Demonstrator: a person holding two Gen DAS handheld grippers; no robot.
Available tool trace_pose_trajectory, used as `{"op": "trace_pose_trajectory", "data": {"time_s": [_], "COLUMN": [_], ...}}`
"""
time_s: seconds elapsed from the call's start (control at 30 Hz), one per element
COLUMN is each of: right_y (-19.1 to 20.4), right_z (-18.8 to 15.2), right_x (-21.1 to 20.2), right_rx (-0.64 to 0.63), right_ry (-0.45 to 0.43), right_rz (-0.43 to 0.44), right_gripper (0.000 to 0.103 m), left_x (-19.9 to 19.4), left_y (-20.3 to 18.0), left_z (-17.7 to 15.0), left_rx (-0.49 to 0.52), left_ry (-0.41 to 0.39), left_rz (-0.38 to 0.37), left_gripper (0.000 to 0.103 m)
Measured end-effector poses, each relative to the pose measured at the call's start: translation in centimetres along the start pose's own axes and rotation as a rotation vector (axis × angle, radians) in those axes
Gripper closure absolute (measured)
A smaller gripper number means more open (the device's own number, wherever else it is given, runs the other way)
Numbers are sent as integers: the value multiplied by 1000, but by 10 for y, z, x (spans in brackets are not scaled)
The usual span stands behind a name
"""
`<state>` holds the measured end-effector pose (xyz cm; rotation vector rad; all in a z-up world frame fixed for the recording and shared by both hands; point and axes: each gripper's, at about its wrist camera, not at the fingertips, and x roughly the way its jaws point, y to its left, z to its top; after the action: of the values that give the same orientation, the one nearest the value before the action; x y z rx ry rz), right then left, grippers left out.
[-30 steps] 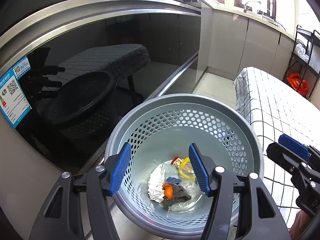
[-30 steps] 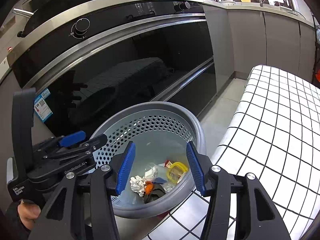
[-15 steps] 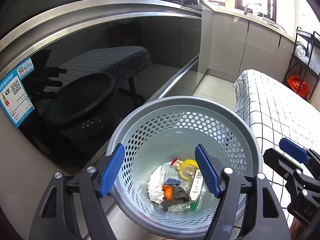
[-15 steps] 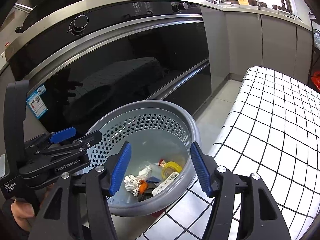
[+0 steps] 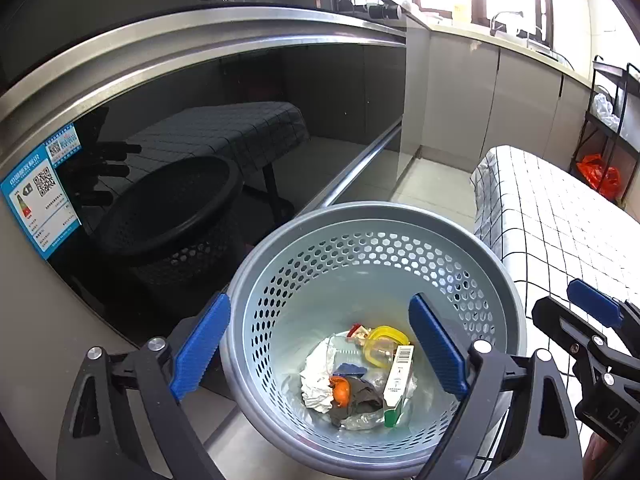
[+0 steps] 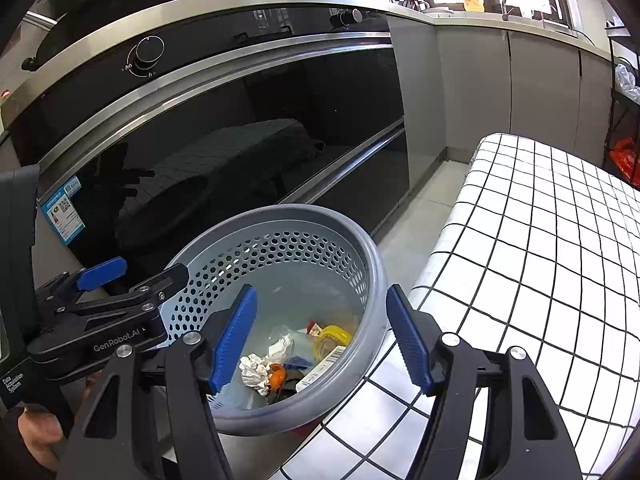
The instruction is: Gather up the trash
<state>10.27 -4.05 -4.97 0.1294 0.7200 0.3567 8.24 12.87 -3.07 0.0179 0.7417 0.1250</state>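
With both sets of jaws opening and nothing between them, a drop looks just completed. Left gripper stands wide above the grey perforated bin; a white barcoded carton, absent a second ago, now lies among the trash. Right gripper hangs apart over the rim, beside the checked tablecloth.

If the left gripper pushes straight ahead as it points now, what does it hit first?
Probably the trash at the bottom of the grey basket, near the small barcoded box; the left gripper, jaws opening and empty, has nothing nearer.
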Motion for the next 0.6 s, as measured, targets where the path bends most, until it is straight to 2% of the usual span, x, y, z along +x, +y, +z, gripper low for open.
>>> {"op": "trace_pose_trajectory", "data": {"time_s": [0.6], "right_y": [-4], "right_z": [1], "right_x": [2], "right_rx": [13], "right_ry": [3], "right_rz": [-15], "right_gripper": [36], "left_x": [-1], "left_y": [1], "left_z": [1], "left_rx": [1], "left_ry": [-11], "left_rz": [26], "left_gripper": [7]}}
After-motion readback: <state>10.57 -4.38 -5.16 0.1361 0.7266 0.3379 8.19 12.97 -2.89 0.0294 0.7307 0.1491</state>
